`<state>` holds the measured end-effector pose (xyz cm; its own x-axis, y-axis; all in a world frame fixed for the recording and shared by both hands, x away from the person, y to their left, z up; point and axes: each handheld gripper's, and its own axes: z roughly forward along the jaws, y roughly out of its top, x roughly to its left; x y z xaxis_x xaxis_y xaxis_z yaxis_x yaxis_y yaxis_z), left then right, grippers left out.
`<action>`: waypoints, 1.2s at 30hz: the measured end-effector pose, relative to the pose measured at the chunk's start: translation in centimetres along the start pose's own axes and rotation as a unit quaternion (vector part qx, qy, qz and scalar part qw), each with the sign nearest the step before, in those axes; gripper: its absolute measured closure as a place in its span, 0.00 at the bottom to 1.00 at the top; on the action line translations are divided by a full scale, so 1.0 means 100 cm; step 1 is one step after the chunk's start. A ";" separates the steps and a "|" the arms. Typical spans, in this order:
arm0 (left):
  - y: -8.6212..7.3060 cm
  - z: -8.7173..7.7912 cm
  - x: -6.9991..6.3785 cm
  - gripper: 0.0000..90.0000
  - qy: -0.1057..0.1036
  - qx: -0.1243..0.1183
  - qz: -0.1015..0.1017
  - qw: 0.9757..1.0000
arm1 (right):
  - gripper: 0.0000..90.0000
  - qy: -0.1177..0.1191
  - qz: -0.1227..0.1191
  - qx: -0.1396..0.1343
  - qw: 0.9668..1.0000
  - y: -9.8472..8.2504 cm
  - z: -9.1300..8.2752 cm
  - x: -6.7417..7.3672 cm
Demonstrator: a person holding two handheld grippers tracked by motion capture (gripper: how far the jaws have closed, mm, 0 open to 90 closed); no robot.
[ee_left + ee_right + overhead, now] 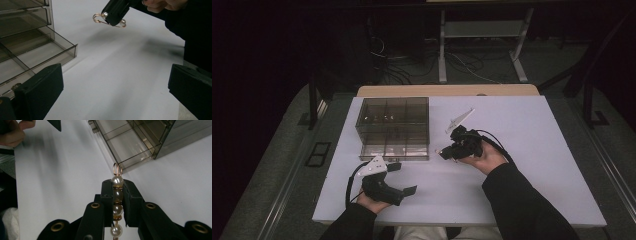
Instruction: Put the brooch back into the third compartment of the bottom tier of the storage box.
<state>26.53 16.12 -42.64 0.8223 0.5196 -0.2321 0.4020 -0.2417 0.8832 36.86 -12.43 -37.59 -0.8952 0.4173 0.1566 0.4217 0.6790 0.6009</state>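
Two claws: right claw point(117, 195) clamps a pearl hairpin point(117, 202); left claw point(115, 87) gapes wide, empty.

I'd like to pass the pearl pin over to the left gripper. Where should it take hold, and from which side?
The right gripper is shut across the middle pearls of the pearl pin. The gold loop end and the first pearl stick out past its jaws, so that is probably the part to pinch, coming from the tip side, with the open left gripper across the pin's length.
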 end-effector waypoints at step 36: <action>0.001 -0.001 0.000 0.00 -0.004 -0.003 0.001 1.000 | 0.88 0.000 -0.012 -0.001 1.000 0.035 0.018 -0.009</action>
<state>26.51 16.14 -42.57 0.8263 0.5129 -0.2326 0.3976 -0.2389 0.8859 39.35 -9.37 -37.04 -0.9054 0.4001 0.1422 0.3992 0.6878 0.6063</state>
